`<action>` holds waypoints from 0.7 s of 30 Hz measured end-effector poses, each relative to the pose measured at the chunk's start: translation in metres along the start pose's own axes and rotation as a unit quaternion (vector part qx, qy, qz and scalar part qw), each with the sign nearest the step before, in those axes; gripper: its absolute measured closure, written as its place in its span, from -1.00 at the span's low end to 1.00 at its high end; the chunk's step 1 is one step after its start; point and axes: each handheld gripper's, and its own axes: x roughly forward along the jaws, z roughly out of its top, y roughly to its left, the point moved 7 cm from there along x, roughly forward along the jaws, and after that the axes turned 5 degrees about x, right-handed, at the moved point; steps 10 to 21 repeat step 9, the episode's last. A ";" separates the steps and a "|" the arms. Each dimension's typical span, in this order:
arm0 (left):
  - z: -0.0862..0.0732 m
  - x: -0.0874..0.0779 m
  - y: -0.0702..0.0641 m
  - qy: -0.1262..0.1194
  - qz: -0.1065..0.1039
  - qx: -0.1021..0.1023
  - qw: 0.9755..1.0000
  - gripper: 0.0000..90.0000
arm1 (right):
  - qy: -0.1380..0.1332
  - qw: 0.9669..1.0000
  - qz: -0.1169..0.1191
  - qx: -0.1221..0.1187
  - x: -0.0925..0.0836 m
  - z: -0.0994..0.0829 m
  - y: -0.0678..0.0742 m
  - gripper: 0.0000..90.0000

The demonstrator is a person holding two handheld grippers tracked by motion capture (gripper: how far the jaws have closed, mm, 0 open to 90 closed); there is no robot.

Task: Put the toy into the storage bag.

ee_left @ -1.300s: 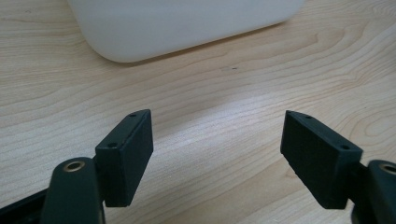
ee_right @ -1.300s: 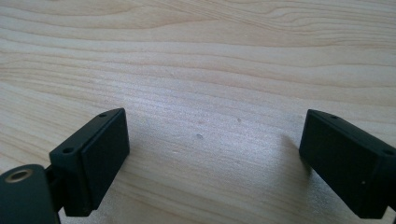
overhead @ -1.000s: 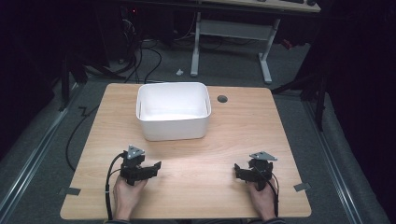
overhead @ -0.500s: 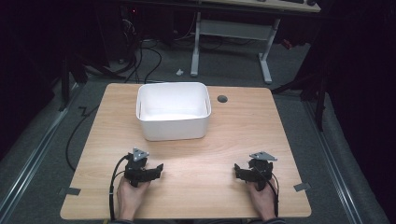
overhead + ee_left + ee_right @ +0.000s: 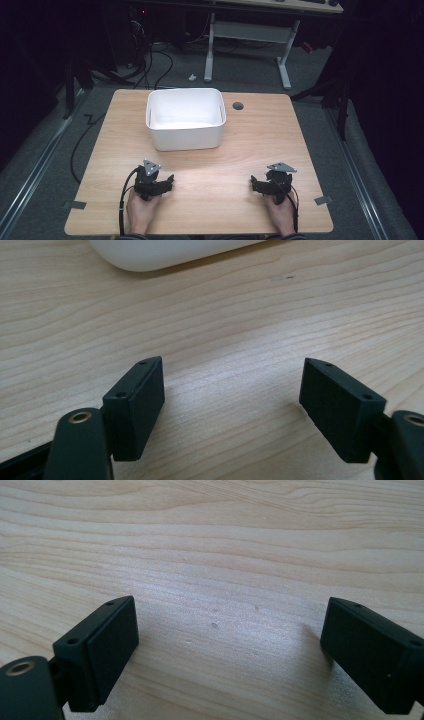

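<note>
While we are resting both hands on the table (image 5: 210, 165), the left gripper (image 5: 168, 181) and right gripper (image 5: 256, 183) are standing released and empty. Reaching carelessly for the white tub (image 5: 185, 120), centred ahead, is risking shoving it backward.

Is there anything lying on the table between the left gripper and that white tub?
Nothing visible: bare wood of the table runs from the left gripper, jaws open and empty, up to the white tub.

Left hand-held gripper (image 5: 159, 183) agape, right (image 5: 265, 186) (likewise) wide
</note>
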 end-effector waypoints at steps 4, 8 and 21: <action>0.000 0.000 0.000 0.004 0.006 0.006 1.000 -0.44 | 0.000 1.000 0.000 0.000 0.000 0.000 0.000 -0.82; 0.000 0.001 0.000 0.004 0.004 0.005 1.000 -0.45 | 0.000 1.000 0.000 -0.001 0.000 0.000 0.000 -0.82; 0.000 0.001 0.001 0.004 0.003 0.005 1.000 -0.45 | 0.001 1.000 0.000 -0.001 0.000 0.000 0.000 -0.82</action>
